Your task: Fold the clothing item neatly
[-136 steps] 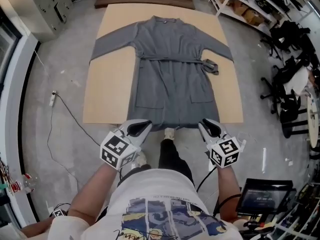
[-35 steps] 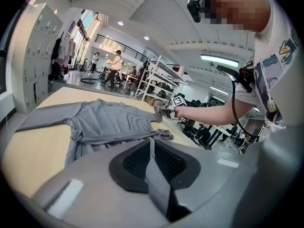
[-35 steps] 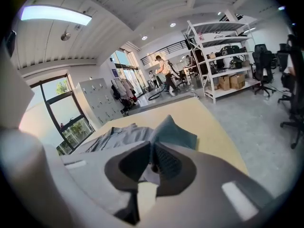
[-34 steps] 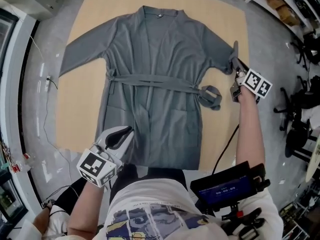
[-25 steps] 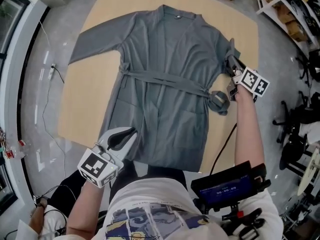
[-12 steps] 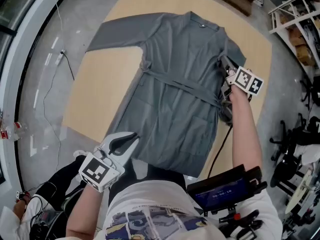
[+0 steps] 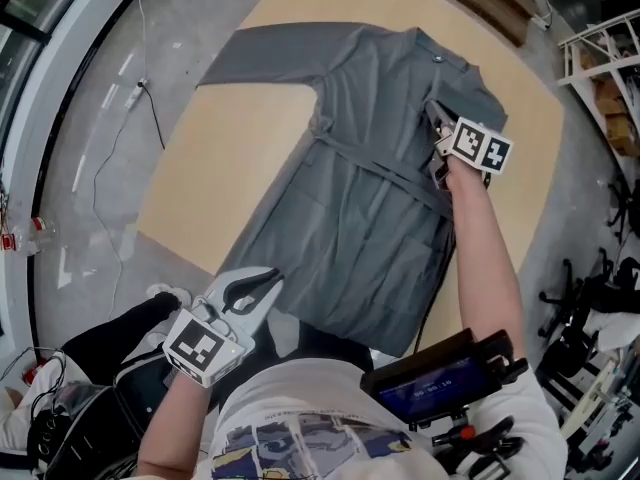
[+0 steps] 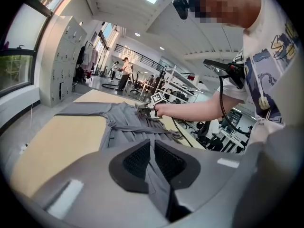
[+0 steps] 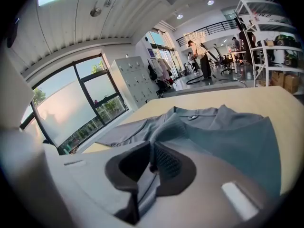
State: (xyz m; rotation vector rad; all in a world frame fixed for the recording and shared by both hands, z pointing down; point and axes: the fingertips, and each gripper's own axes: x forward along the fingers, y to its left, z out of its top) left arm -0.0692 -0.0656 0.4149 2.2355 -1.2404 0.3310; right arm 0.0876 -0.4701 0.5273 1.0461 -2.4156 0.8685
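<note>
Right tongs (image 7: 434,118) are pinching the robe (image 7: 350,198) by its sleeve at upper right, left tongs (image 7: 262,286) clamping its hem at lower left; its long axis is running between them.

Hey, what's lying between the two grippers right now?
The grey robe itself: its body and belt stretch from the left gripper to the right gripper, both shut on it, in the head view.

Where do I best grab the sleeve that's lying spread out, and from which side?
Pinch the sleeve at its cuff, coming in from the bare board beyond it: it lies flat and straight, its end free, so it should swing over the robe.
</note>
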